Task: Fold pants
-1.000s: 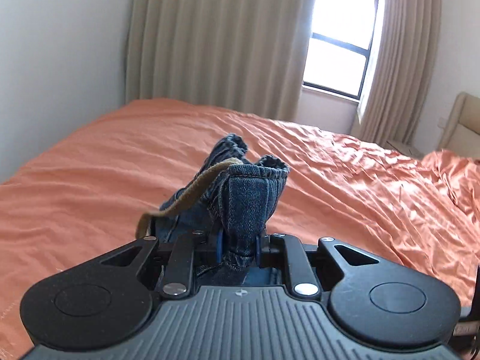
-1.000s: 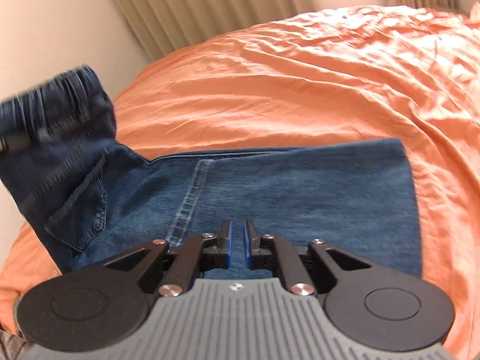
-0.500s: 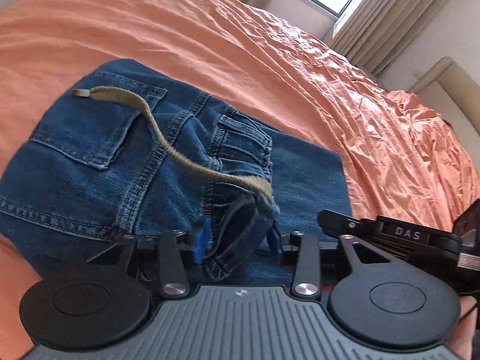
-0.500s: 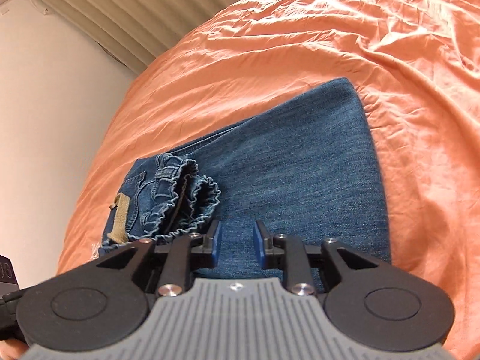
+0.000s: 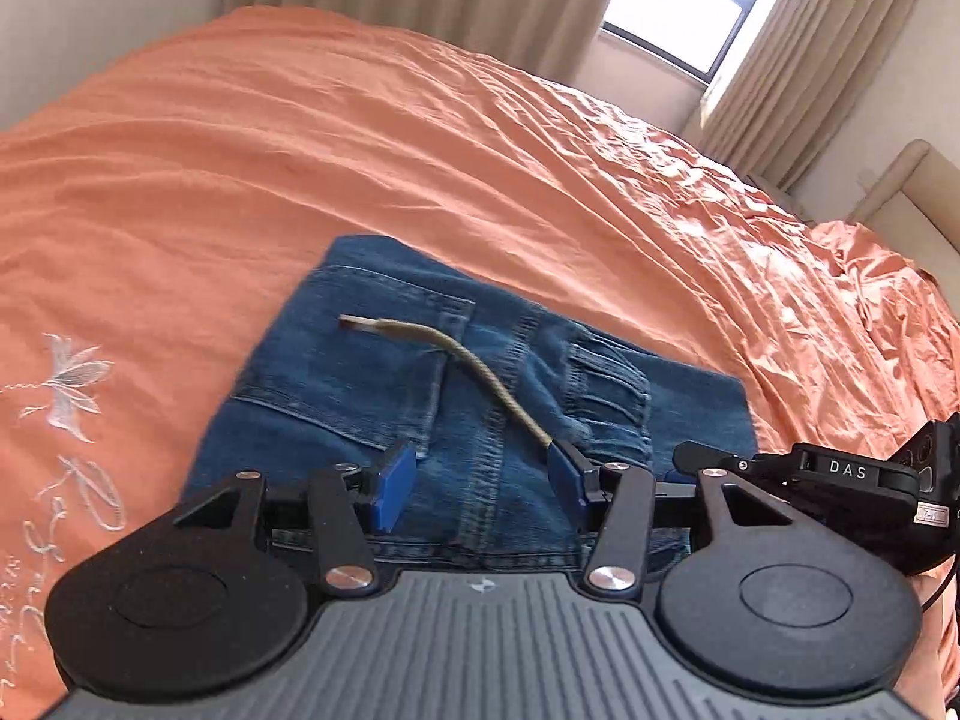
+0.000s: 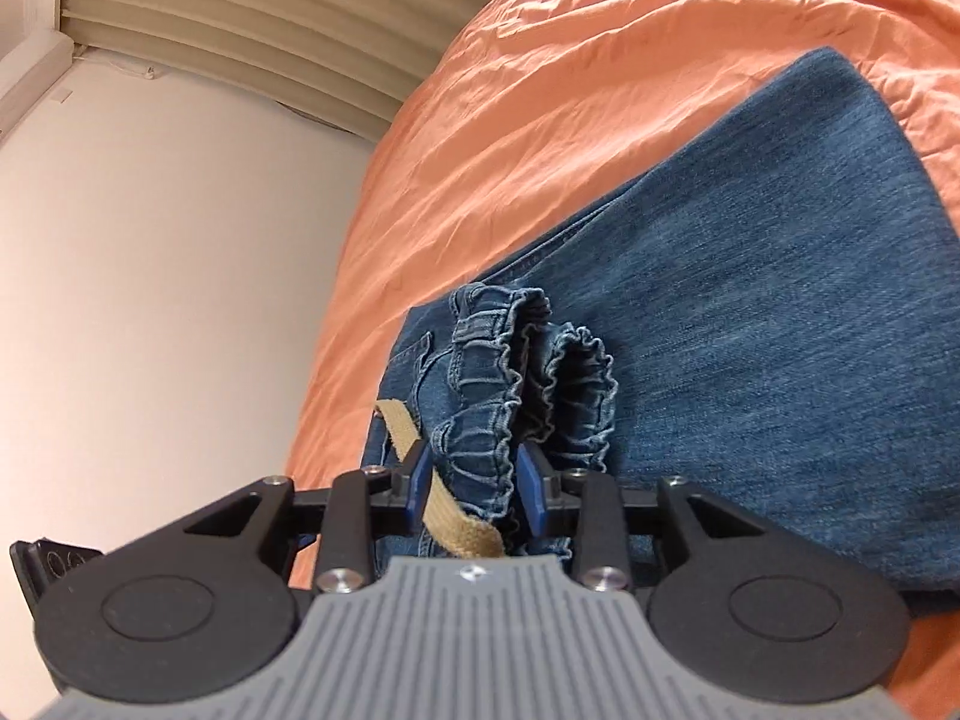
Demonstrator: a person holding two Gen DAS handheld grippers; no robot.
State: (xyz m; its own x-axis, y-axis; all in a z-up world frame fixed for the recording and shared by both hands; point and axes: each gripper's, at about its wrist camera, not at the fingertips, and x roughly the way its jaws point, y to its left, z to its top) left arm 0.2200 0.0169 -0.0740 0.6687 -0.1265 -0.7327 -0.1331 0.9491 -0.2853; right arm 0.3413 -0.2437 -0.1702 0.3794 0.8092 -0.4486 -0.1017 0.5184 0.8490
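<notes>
- Left tool (image 5: 477, 480): blue pads spread wide, gripping nothing, poised just above the folded jeans (image 5: 372, 372) near the back pocket seam.
- Right tool (image 6: 476, 487): pads parted around the gathered elastic waistband (image 6: 528, 378), with the tan drawstring (image 6: 447, 510) running between them; not visibly pinched, so counted as open.
- Waistband bunched and standing up just ahead of the right tool, nearer to it than to the left.
- Drawstring's free end (image 5: 360, 323) draped across the pocket, ahead of the left tool.
- Long axis of the jeans stretching away from the right tool toward the far hem (image 6: 840, 138).
- All resting on the orange bedspread (image 5: 420, 150).
- Likely next: flattening the waistband, best suited to the right tool.
</notes>
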